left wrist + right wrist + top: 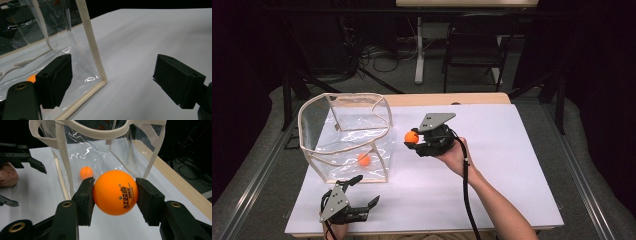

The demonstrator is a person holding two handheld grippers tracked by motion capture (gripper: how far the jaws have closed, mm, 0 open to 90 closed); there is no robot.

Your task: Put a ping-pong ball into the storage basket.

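Right tool [415,141] is clamped on an orange ball [115,192] across its middle, held above the tabletop [512,165] near the centre, just beside the clear bag [347,135] that stands toward the far left corner with a second orange ball [364,159] inside. Left tool [362,192], jaws apart and holding nothing, sits at the near left edge by the bag's corner. Glossy, with dark print and small stars, the ball looks light, hard and slippery, so a pinch across its widest part seems safest.

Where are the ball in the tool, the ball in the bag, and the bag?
held ball [115,192], right gripper view, its printed front.
ball in bag [364,159], high view, its middle.
bag [384,107], high view, its cloth rim.
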